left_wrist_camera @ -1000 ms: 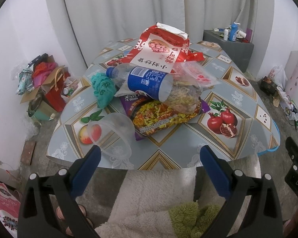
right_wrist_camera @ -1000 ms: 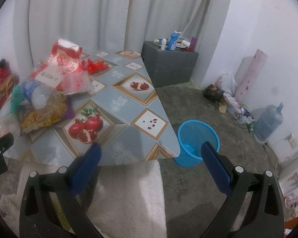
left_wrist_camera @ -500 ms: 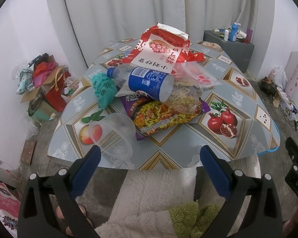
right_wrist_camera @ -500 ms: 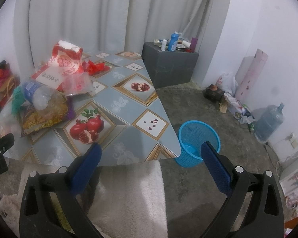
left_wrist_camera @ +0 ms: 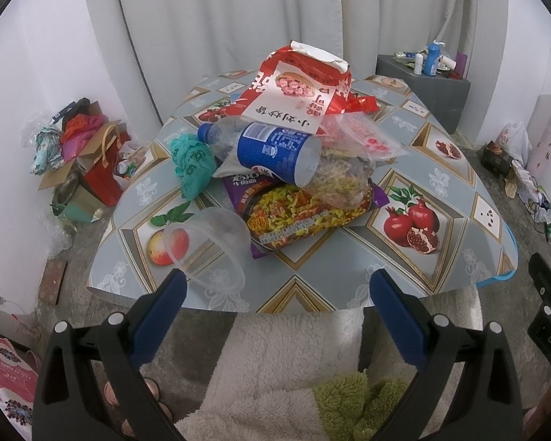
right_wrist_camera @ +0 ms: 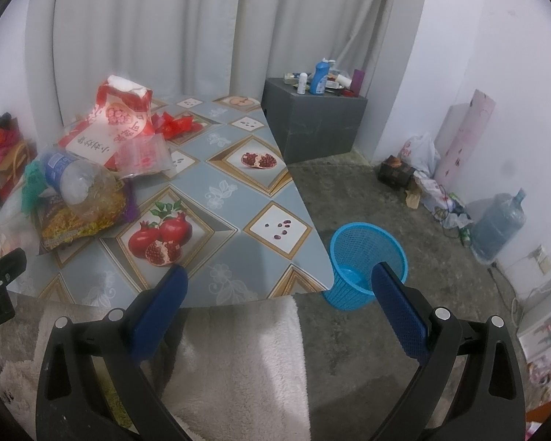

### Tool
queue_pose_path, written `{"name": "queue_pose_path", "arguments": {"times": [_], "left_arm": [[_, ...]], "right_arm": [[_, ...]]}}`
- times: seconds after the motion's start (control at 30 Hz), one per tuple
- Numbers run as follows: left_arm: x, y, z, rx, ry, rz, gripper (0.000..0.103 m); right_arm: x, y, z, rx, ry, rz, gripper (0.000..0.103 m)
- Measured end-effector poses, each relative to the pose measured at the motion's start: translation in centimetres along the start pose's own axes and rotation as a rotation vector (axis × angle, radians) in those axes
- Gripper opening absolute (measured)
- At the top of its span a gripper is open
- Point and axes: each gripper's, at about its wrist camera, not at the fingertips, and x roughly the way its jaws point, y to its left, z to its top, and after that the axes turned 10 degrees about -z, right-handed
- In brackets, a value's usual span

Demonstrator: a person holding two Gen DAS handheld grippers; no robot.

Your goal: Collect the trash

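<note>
left gripper (left_wrist_camera: 277, 290): fingers spread wide, empty | right gripper (right_wrist_camera: 281, 284): fingers spread wide, empty

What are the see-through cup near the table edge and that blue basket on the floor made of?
The cup looks like thin clear plastic: the tablecloth's peach print shows through its glossy wall. The blue basket seems to be moulded plastic with a matte finish; its sides are an open lattice with a solid rim.
</note>
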Motion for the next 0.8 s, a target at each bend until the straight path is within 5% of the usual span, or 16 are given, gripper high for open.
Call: {"name": "queue_pose_path", "arguments": {"times": [0.8], "left_arm": [[0.3, 0.2, -1.2, -0.003, 0.012, -0.003, 0.098]], "right_arm": [[0.0, 0.4, -0.3, -0.007, 0.008, 0.007, 0.095]]}}
